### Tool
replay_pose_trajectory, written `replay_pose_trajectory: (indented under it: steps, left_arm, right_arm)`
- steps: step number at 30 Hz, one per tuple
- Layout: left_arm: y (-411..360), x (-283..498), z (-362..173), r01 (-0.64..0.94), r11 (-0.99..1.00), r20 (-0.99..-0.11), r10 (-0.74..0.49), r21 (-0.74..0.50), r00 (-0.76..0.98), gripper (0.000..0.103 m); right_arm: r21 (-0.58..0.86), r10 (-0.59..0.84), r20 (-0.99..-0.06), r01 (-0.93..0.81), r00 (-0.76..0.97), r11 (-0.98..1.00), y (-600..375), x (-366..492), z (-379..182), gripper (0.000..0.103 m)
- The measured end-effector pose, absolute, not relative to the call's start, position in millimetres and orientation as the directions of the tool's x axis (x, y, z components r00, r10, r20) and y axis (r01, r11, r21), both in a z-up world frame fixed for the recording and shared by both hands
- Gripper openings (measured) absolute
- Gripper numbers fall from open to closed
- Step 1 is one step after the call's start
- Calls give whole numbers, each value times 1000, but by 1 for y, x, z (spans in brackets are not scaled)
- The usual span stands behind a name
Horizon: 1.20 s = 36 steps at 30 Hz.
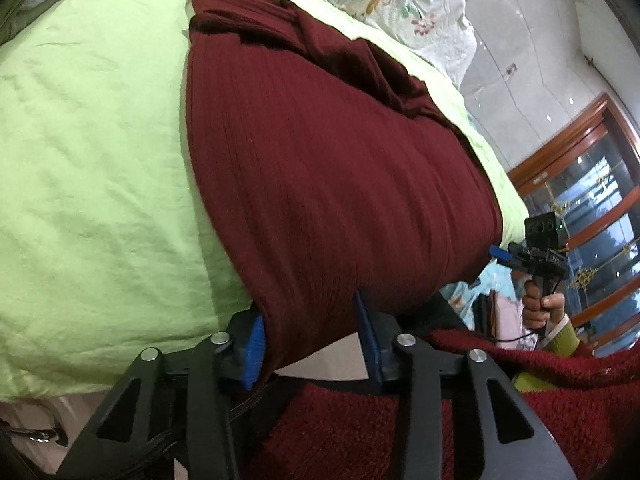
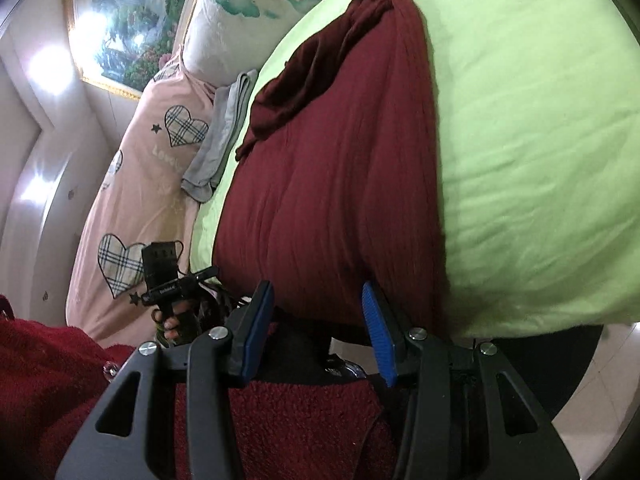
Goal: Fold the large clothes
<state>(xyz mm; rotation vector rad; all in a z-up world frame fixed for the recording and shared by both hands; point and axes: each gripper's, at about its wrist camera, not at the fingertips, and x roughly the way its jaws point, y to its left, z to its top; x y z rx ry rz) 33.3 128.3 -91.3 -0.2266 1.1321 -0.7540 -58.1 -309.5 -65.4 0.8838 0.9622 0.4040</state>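
A dark red ribbed garment [image 1: 328,152] lies lengthwise on a light green bed sheet [image 1: 92,168], its sleeves folded in near the far end. Its near hem hangs over the bed's edge. My left gripper [image 1: 312,332] is open, its blue pads on either side of the hem's left corner. In the right wrist view the same garment [image 2: 340,168] lies on the sheet [image 2: 532,140]. My right gripper [image 2: 320,324] is open at the hem's other corner. Each gripper shows in the other's view, the right one [image 1: 536,256] and the left one [image 2: 176,284], held by a hand.
Floral pillows [image 2: 248,0] and a pink quilt with plaid hearts [image 2: 140,184] lie at the bed's head and side, with a grey cloth [image 2: 224,136] beside the garment. The person's fuzzy red sweater [image 2: 288,420] is below the grippers. A wooden glass door [image 1: 592,184] stands at right.
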Motion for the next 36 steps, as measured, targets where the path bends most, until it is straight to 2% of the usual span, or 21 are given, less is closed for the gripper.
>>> replay_pose_trajectory:
  steps: [4, 11, 15, 17, 25, 26, 27, 28, 29, 30, 31, 36]
  left_arm:
    - [130, 35, -92, 416, 742, -745, -638, -526, 197, 38]
    - [143, 33, -95, 365, 772, -757, -614, -520, 221, 39]
    - [149, 28, -92, 355, 794, -771, -589, -494, 243, 41]
    - [153, 28, -94, 346, 796, -770, -588, -497, 246, 47]
    - [132, 37, -109, 386, 789, -795, -576, -479, 190, 49]
    - [129, 36, -109, 402, 788, -800, -569, -466, 190, 46]
    - [126, 34, -109, 415, 789, -804, -563, -453, 192, 41]
    - [123, 34, -110, 419, 790, -808, -558, -448, 189, 21]
    - [123, 34, -111, 416, 789, -808, -561, -453, 183, 5]
    - [123, 35, -111, 407, 785, -802, -570, -467, 179, 5]
    - [125, 35, -109, 399, 785, -794, -578, -475, 192, 4]
    - [124, 29, -75, 413, 749, -719, -643, -518, 264, 4]
  right_arm:
    - [757, 614, -585, 86, 530, 648, -316, -63, -60, 47]
    - [706, 468, -609, 168, 641, 688, -355, -87, -38, 47]
    - [717, 536, -600, 102, 594, 689, -334, -71, -46, 49]
    - [726, 579, -595, 63, 558, 685, -319, -62, -54, 49]
    - [746, 633, -584, 27, 509, 666, -304, -49, -68, 47]
    - [737, 627, -591, 23, 508, 676, -303, -50, -66, 46]
    - [728, 620, -599, 23, 506, 685, -303, -52, -65, 39]
    - [724, 618, -605, 24, 502, 689, -302, -53, -64, 27]
    - [725, 621, -604, 22, 500, 688, -302, -54, -64, 20]
    - [729, 624, -599, 20, 501, 684, -300, -54, -63, 10]
    - [738, 632, -585, 12, 508, 674, -299, -54, -60, 8]
    - [786, 653, -488, -33, 579, 617, -298, -50, -36, 5]
